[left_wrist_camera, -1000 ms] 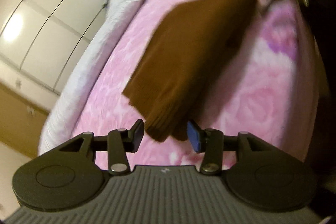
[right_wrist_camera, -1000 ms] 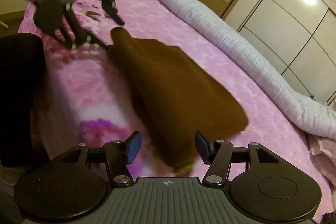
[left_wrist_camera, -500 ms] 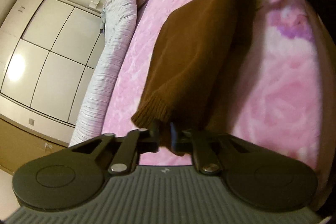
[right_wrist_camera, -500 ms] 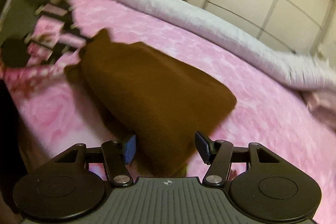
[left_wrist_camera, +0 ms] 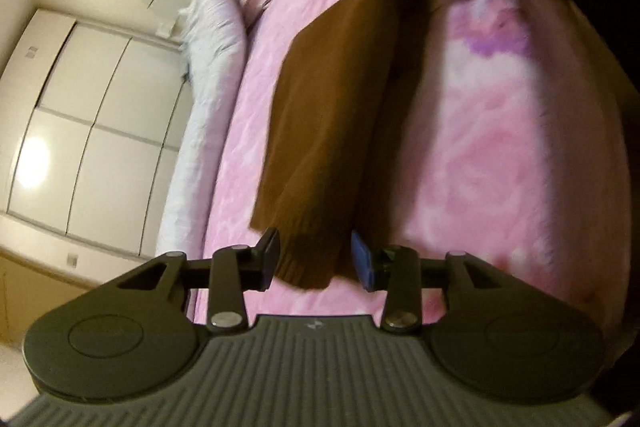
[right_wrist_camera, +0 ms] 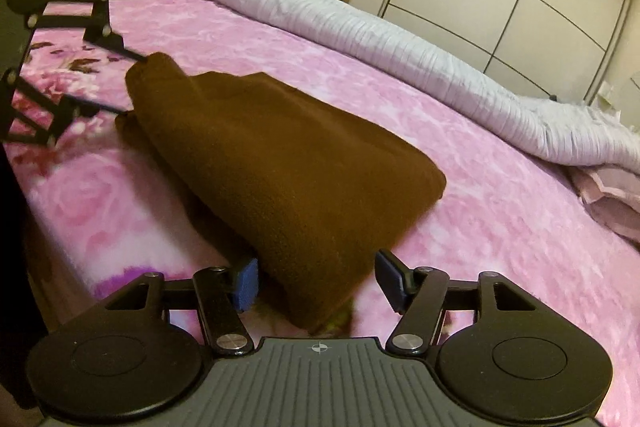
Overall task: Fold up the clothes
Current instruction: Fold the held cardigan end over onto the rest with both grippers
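Where the pink floral blanket (right_wrist_camera: 500,227) covers the bed, folded brown sweater (right_wrist_camera: 280,167) lying flat near the front edge, grey duvet (right_wrist_camera: 400,39) rolled up behind. Left gripper (left_wrist_camera: 316,261) jaws wide, straddling the ribbed hem. Right gripper (right_wrist_camera: 316,281) wide too, astride the opposite end. Maybe brushing fabric, too blurry to call.
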Tool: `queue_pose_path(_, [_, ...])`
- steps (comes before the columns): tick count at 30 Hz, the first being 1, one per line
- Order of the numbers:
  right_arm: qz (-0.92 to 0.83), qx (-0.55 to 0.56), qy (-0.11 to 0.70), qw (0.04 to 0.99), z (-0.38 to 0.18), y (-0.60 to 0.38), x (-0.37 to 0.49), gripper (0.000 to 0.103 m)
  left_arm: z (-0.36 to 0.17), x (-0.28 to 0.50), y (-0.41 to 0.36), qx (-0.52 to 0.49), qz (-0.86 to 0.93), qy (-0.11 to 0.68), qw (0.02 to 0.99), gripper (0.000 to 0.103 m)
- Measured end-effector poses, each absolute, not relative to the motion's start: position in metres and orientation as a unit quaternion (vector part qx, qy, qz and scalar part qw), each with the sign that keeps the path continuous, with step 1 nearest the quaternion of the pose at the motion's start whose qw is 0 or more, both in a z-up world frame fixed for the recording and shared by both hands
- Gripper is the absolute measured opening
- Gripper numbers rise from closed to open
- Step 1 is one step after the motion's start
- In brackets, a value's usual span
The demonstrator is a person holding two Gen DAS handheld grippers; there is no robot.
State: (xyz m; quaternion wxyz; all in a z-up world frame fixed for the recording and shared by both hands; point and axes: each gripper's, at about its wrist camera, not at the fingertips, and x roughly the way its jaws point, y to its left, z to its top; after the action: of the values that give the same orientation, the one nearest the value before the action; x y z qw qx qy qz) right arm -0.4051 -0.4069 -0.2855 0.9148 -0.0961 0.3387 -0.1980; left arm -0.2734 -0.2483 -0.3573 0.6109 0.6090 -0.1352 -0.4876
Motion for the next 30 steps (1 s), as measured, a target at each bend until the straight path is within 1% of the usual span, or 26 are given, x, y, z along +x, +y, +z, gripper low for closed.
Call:
queue_pose_path(3, [-0.194, -0.117, 0.341, 0.912, -0.285, -0.404, -0.403, 0.062, -0.363, -0.273, -0.256, 0.614, -0.49, -0.14, 0.603, 0.036])
queue_pose_path(5, [-0.19, -0.129, 0.342, 0.911, -0.286, -0.402, -0.402, 0.062, -0.357, -0.269, -0.257, 0.603, -0.497, -0.119, 0.612, 0.035])
queue_pose_path(6, [-0.189, -0.136, 0.343, 0.91, -0.287, -0.402, -0.402, 0.062, -0.354, -0.267, -0.257, 0.597, -0.501, -0.108, 0.617, 0.028])
queue_pose_path(7, [-0.189, -0.144, 0.343, 0.909, -0.287, -0.401, -0.402, 0.062, -0.351, -0.264, -0.258, 0.59, -0.505, -0.097, 0.622, 0.019])
queue_pose_path(8, [-0.189, -0.167, 0.345, 0.904, -0.289, -0.4, -0.401, 0.062, -0.347, -0.261, -0.258, 0.586, -0.506, -0.086, 0.627, 0.018])
queue_pose_path(12, [-0.198, -0.327, 0.346, 0.857, -0.298, -0.388, -0.394, 0.062, -0.331, -0.256, -0.263, 0.561, -0.506, -0.086, 0.649, 0.016])
queue_pose_path(13, [-0.193, -0.352, 0.351, 0.846, -0.302, -0.386, -0.393, 0.062, -0.331, -0.256, -0.264, 0.563, -0.507, -0.086, 0.647, 0.016])
queue_pose_path(15, [-0.175, -0.376, 0.364, 0.834, -0.31, -0.386, -0.392, 0.062, -0.333, -0.256, -0.268, 0.568, -0.507, -0.086, 0.642, 0.016])
queue_pose_path(17, [-0.172, -0.394, 0.359, 0.828, -0.312, -0.392, -0.395, 0.061, -0.338, -0.257, -0.269, 0.579, -0.5, -0.094, 0.638, 0.015])
queue_pose_path(20, [-0.213, -0.366, 0.343, 0.838, -0.299, -0.407, -0.401, 0.061, -0.343, -0.262, -0.265, 0.58, -0.501, -0.094, 0.635, 0.015])
queue_pose_path(25, [-0.217, -0.336, 0.358, 0.844, -0.305, -0.419, -0.403, 0.061, -0.364, -0.274, -0.261, 0.6, -0.509, -0.086, 0.611, 0.014])
queue_pose_path(30, [-0.22, -0.305, 0.372, 0.849, -0.309, -0.429, -0.404, 0.061, -0.362, -0.268, -0.249, 0.589, -0.504, -0.062, 0.628, 0.015])
